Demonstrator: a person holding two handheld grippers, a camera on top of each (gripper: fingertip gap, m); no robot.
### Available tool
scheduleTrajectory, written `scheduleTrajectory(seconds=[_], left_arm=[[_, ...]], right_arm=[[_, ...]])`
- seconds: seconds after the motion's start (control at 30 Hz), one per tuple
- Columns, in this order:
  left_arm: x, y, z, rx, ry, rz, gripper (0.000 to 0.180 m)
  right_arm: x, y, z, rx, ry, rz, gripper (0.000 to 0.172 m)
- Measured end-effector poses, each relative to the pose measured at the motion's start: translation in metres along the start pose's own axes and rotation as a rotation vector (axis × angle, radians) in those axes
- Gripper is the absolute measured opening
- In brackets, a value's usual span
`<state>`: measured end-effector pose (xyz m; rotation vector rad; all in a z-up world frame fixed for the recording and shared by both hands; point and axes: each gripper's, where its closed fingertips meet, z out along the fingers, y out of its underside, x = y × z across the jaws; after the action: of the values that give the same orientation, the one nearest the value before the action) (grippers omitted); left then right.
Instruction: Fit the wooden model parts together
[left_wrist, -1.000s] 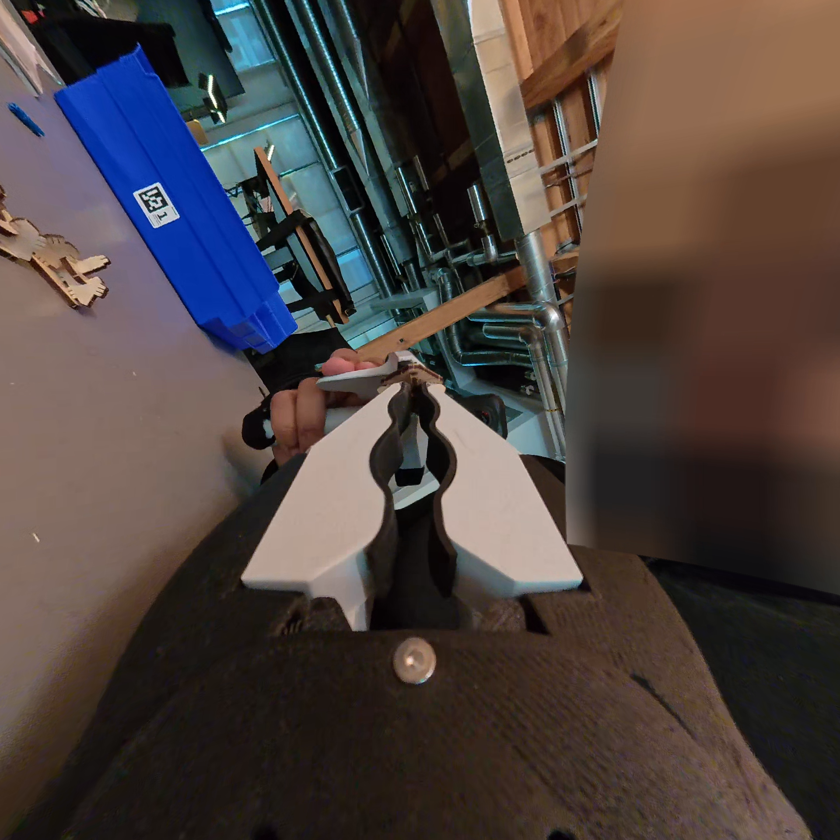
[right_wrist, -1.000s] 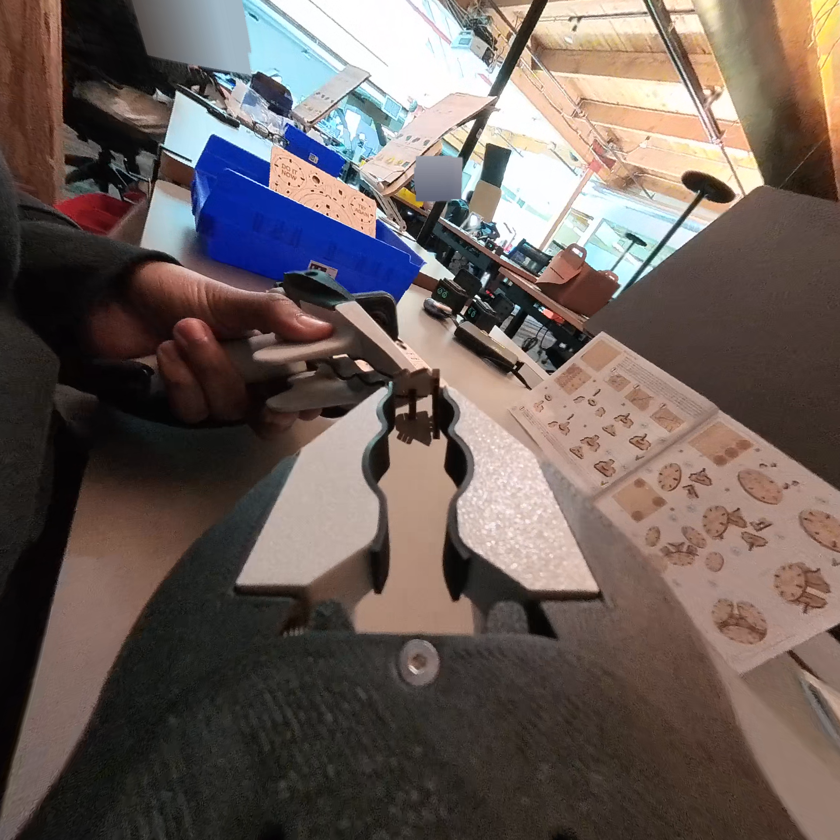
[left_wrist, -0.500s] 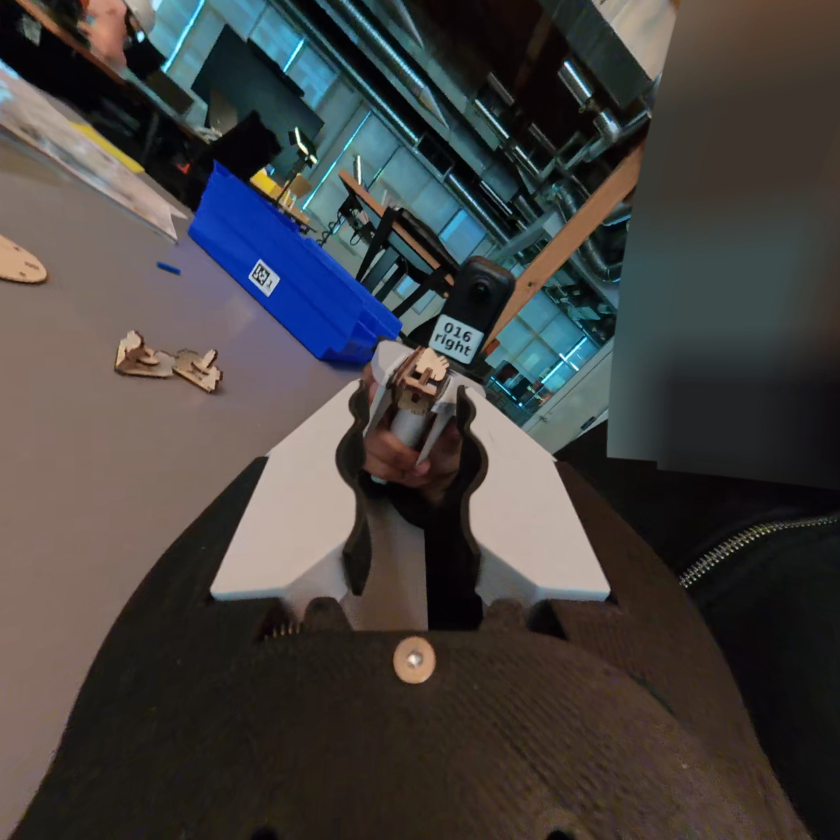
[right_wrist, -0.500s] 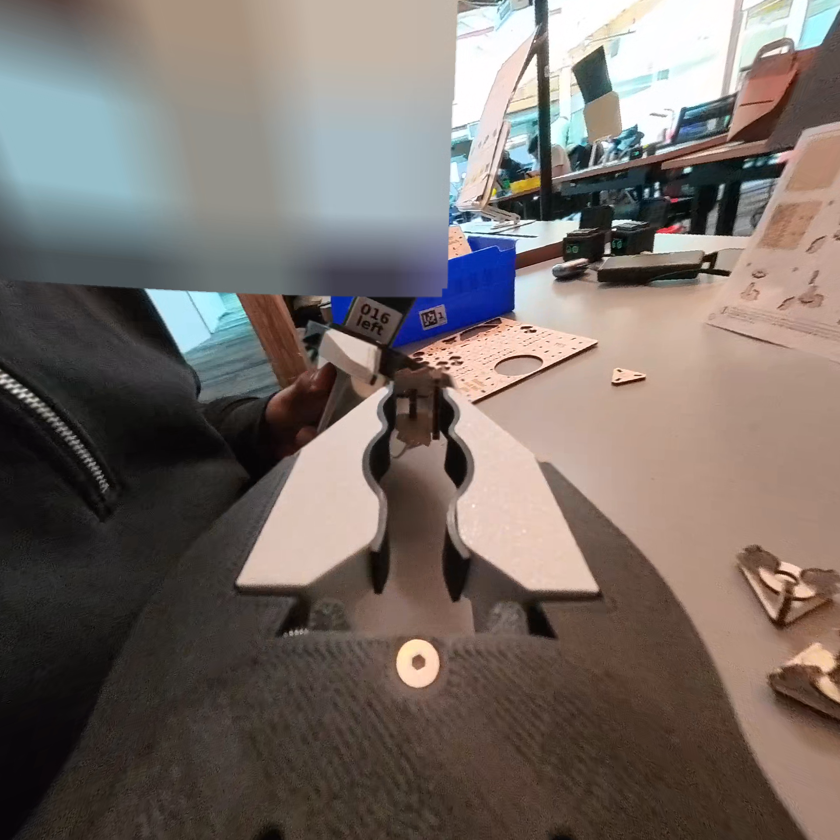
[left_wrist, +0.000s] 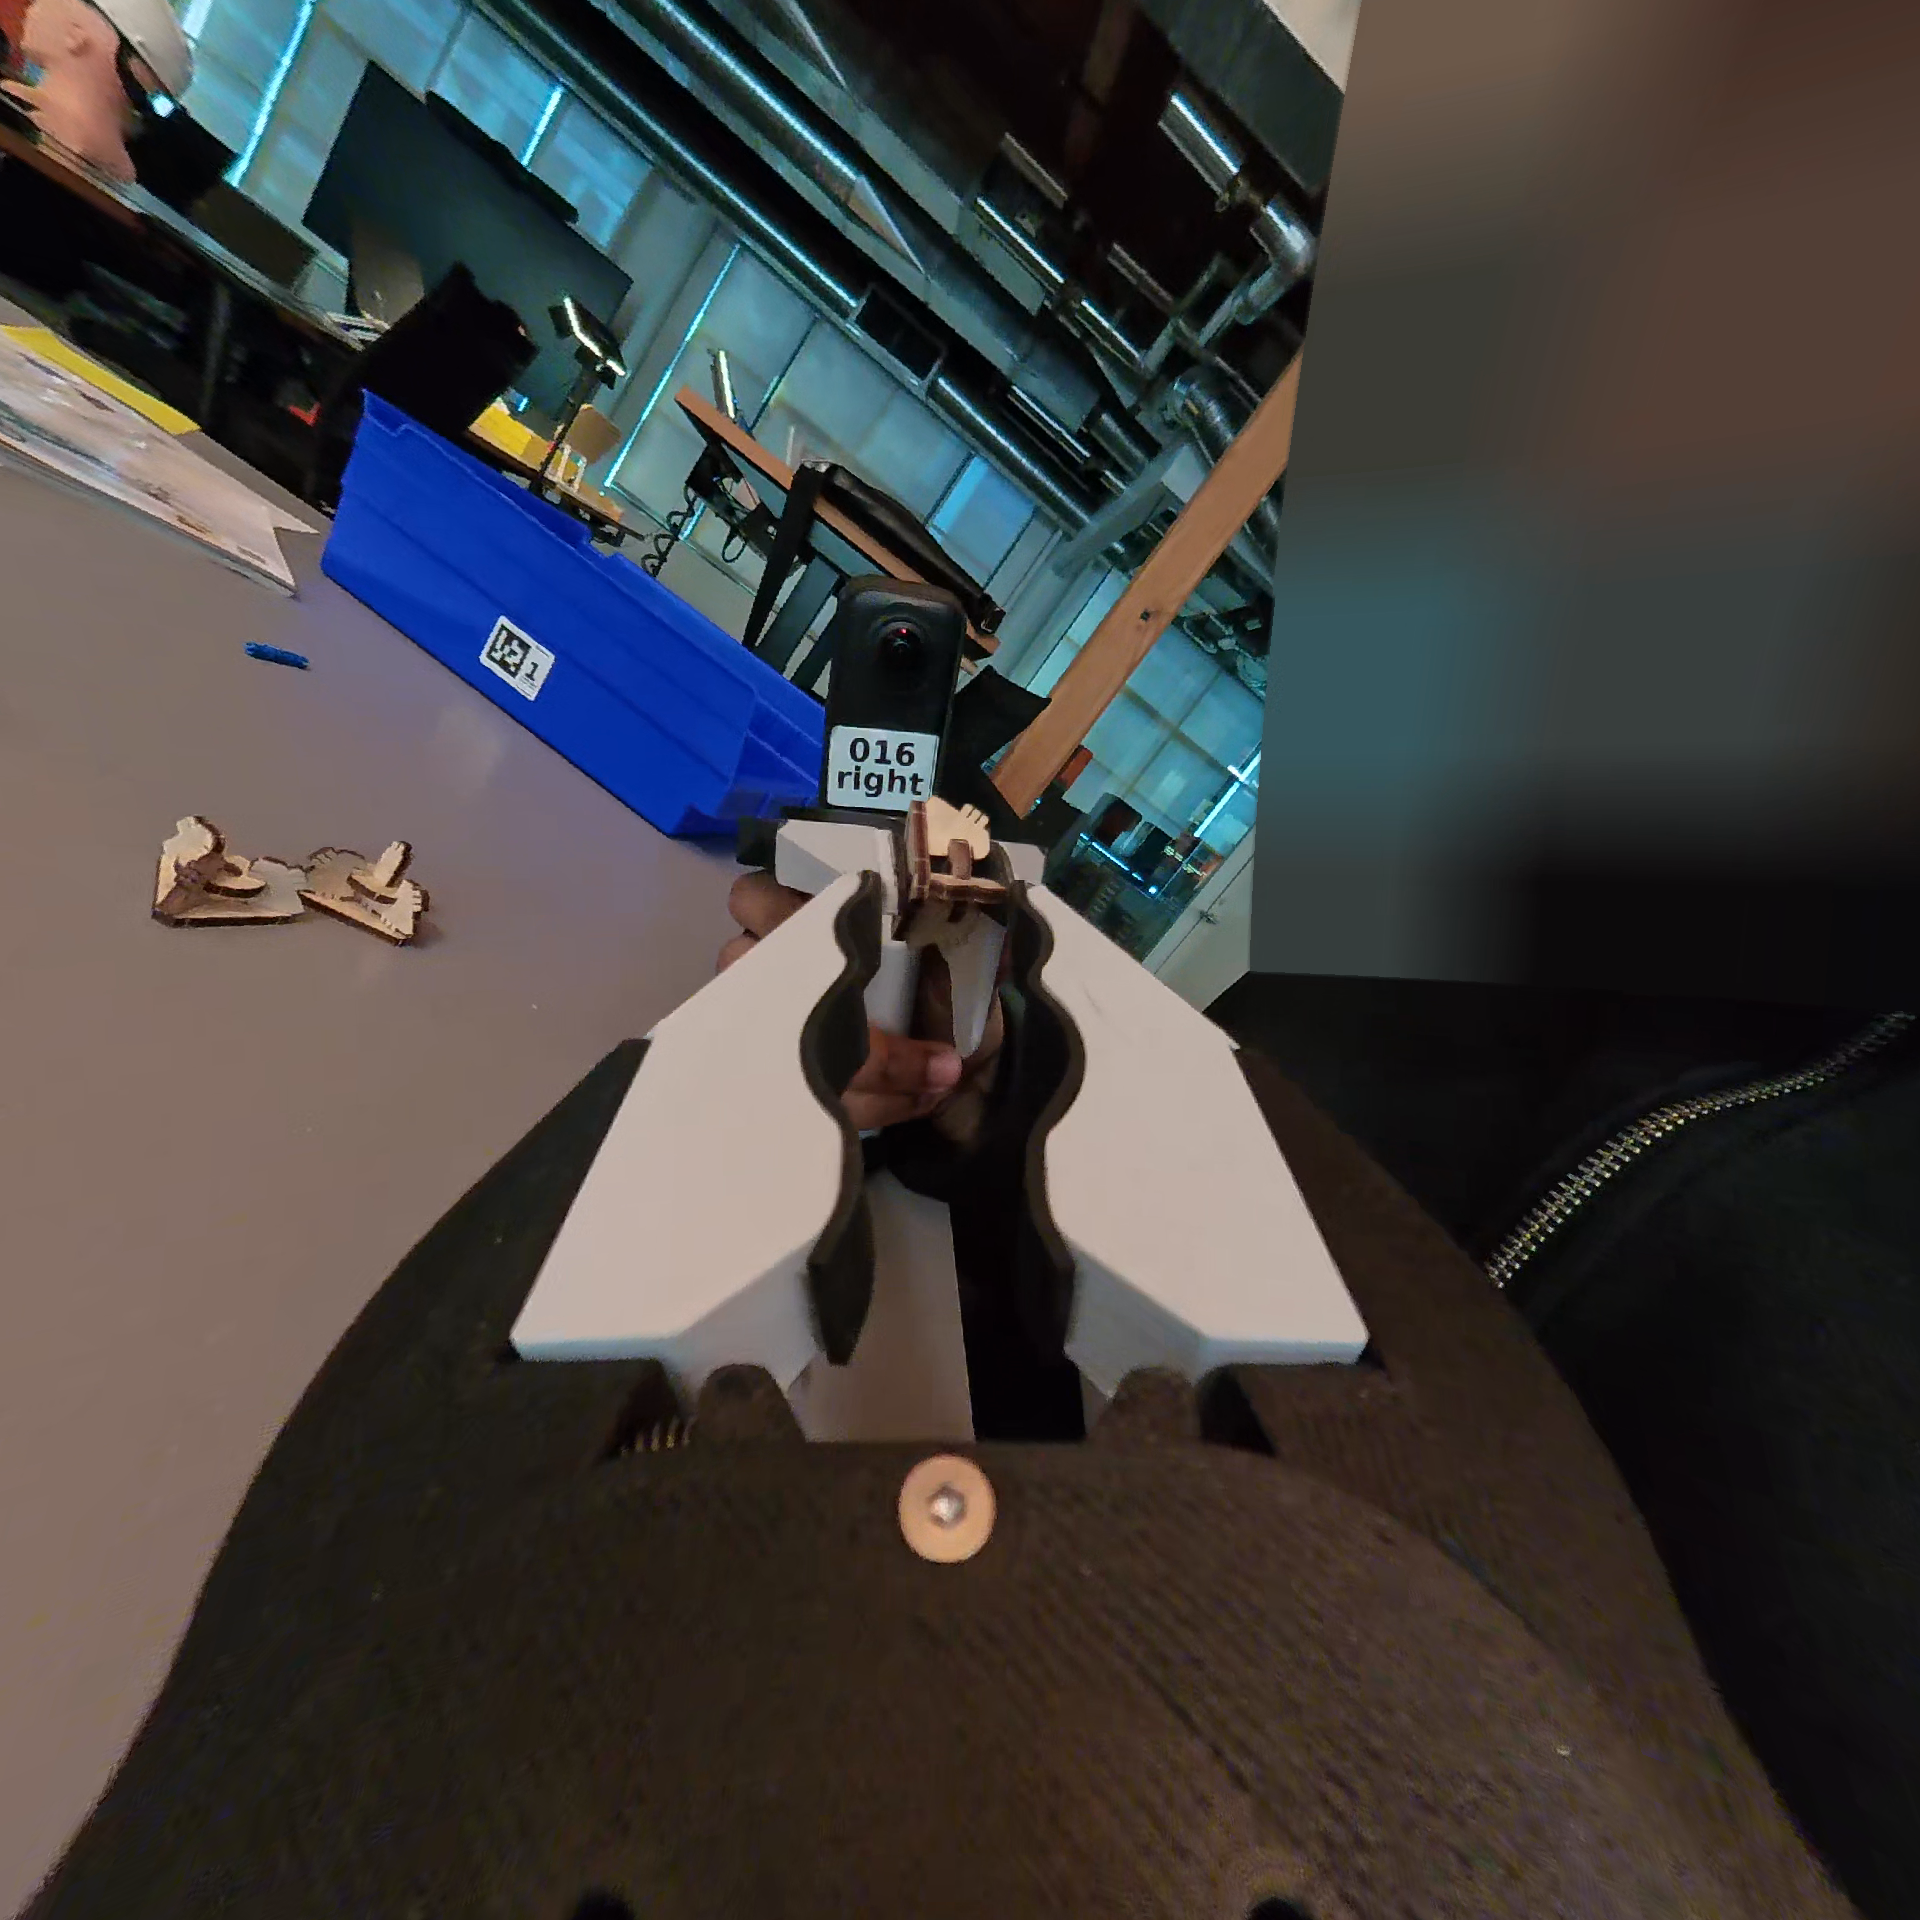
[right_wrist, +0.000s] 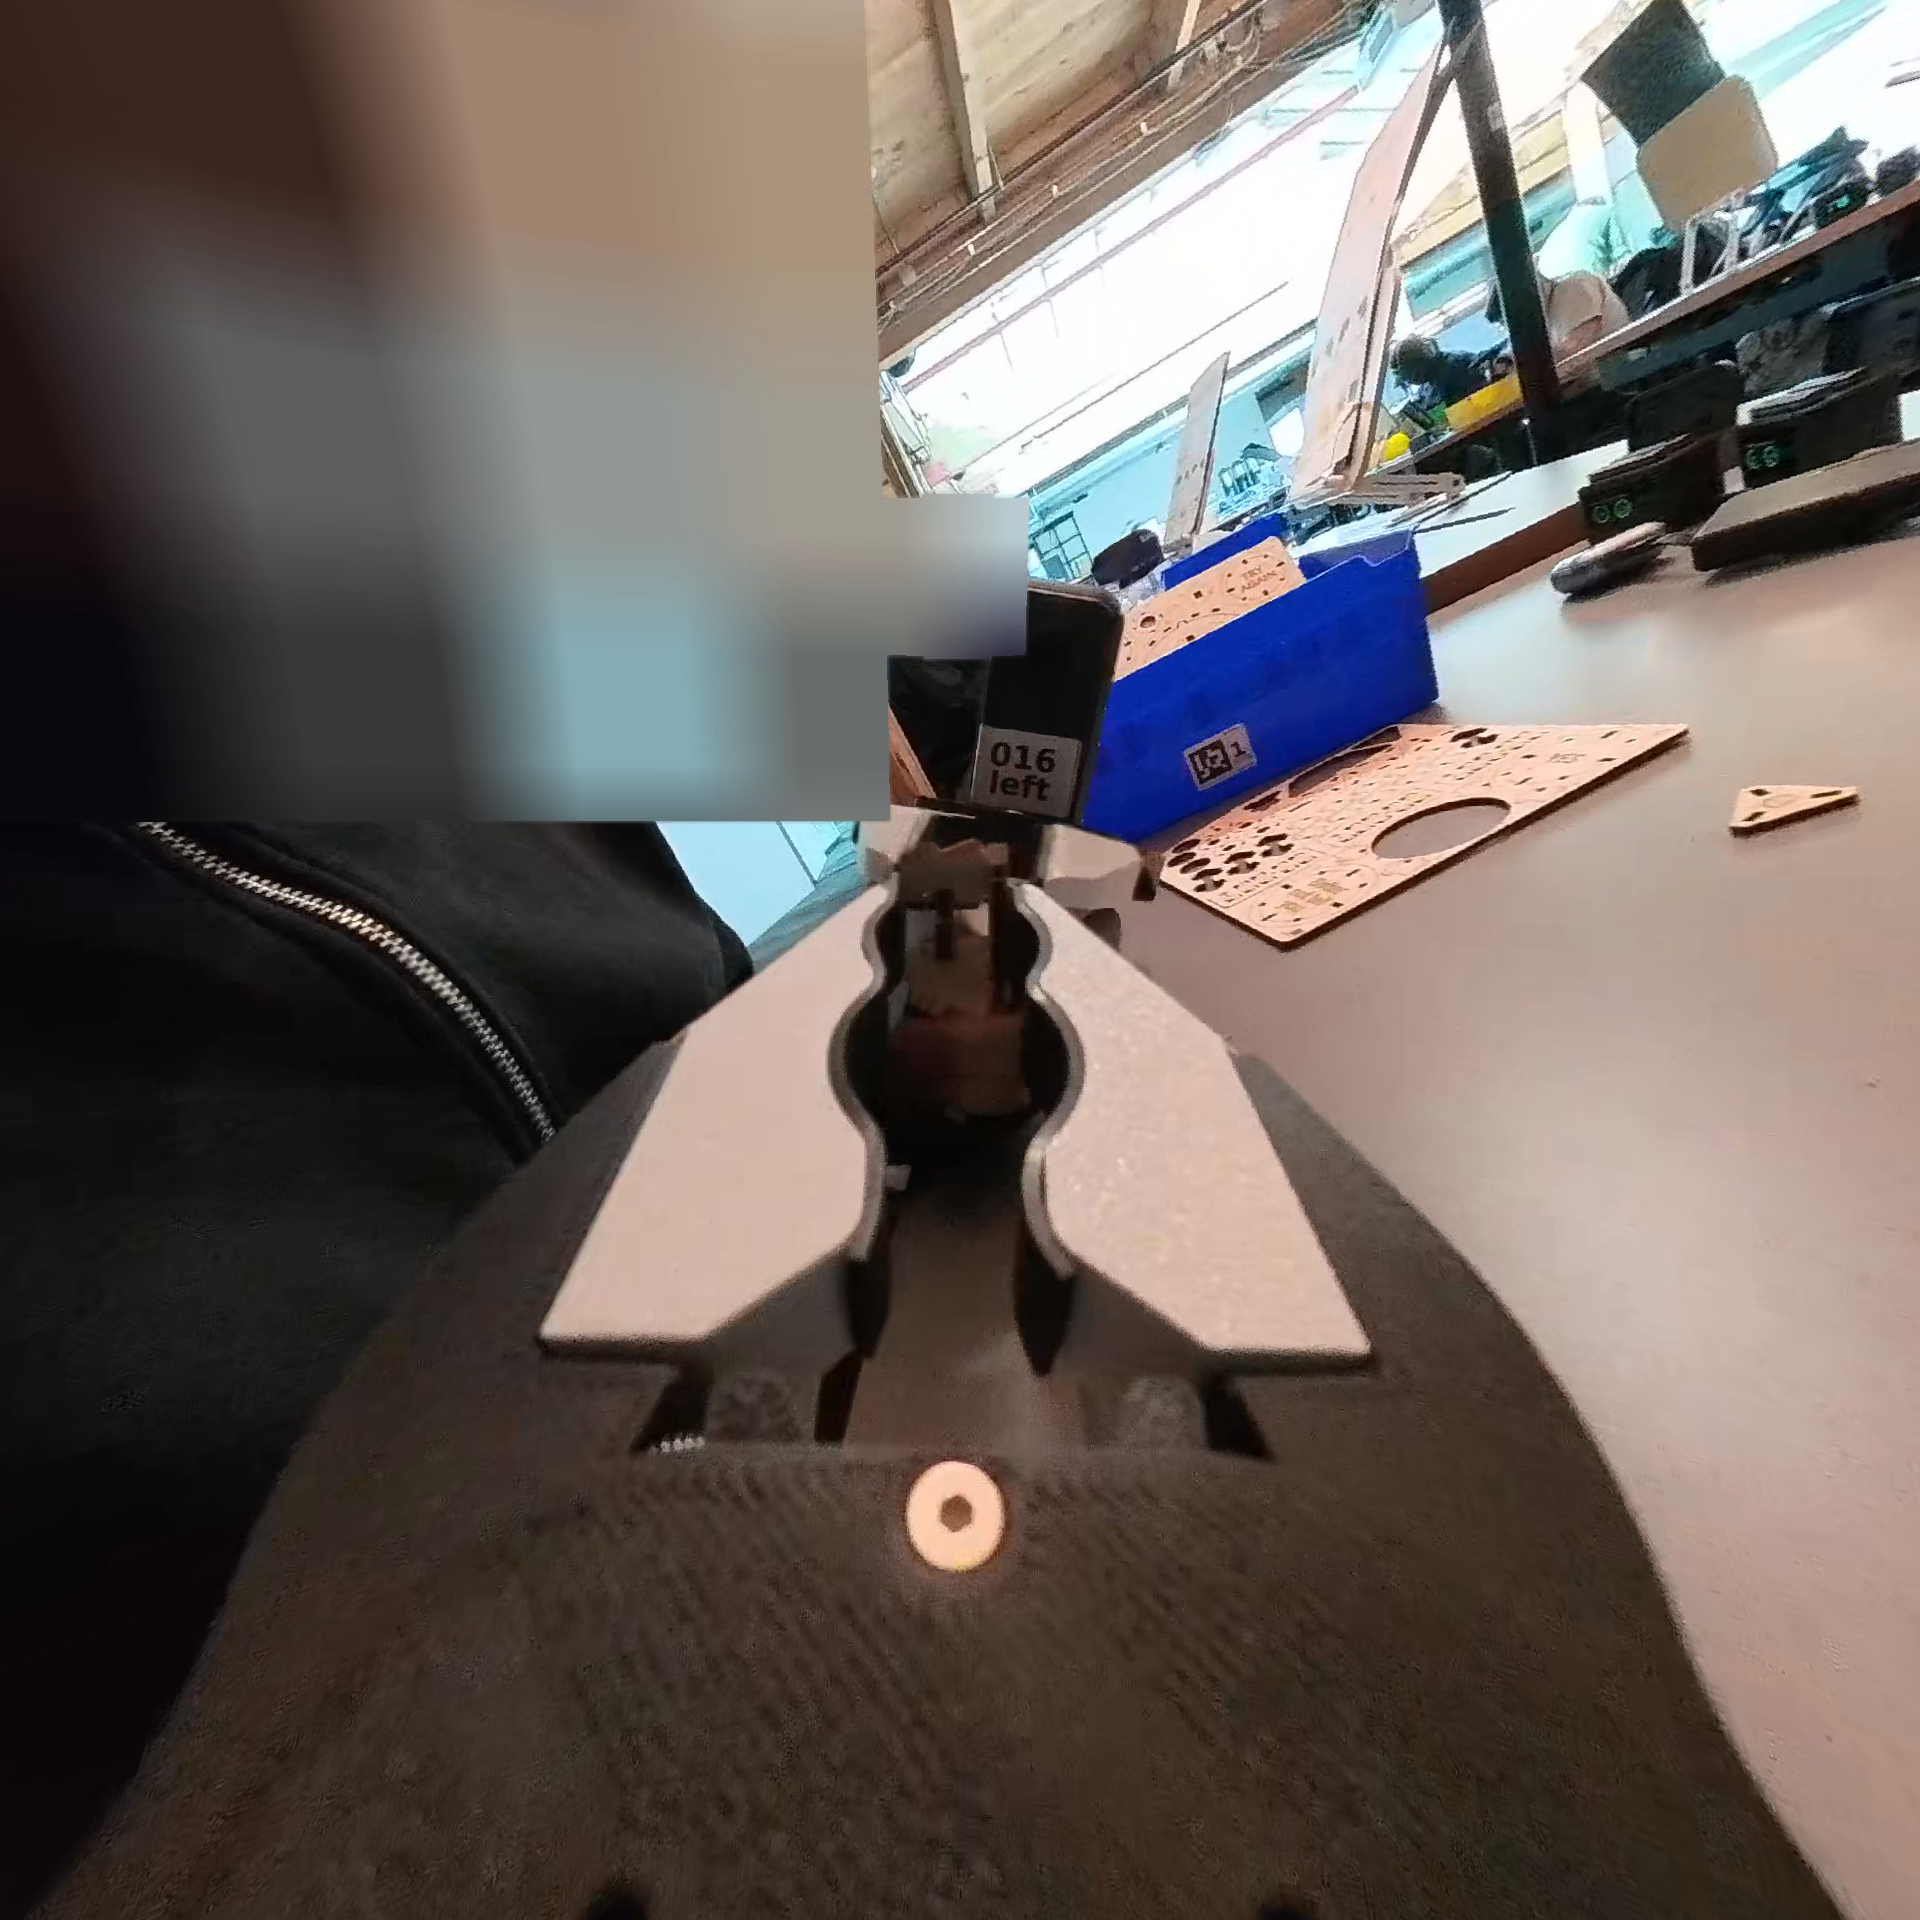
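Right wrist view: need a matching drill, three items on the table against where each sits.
Things:
1. blue bin
2. wooden sheet with cut-outs
3. triangular wooden piece

Places:
a. alone on the grey table, to the right of the sheet
b. farthest back of the three, with a wooden panel standing in it
c. flat on the table, just in front of the bin

Pairs: 1-b, 2-c, 3-a

Printed labels (left_wrist: 881, 767) on cameras (left_wrist: 896, 665), blue bin (left_wrist: 582, 603)
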<state>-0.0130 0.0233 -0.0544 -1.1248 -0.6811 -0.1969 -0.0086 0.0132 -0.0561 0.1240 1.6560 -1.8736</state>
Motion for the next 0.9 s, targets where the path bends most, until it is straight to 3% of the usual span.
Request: scheduleTrajectory(seconds=[0.43,0.63,0.77,0.9], left_arm=[[-0.006,-0.002,-0.006,0.008,-0.030,0.025,0.020],[-0.012,0.006,-0.005,-0.029,-0.004,-0.095,0.015],[-0.012,0.006,-0.006,-0.031,0.002,-0.121,0.001],[-0.018,0.007,-0.007,-0.034,-0.021,-0.153,0.001]], right_arm=[[0.010,0.004,0.002,-0.034,0.058,0.066,0.016],[0.009,0.015,0.004,-0.124,0.104,-0.003,0.017],[0.007,0.015,0.004,-0.106,0.082,0.044,0.019],[0.011,0.013,0.002,-0.089,0.103,0.050,0.023]])
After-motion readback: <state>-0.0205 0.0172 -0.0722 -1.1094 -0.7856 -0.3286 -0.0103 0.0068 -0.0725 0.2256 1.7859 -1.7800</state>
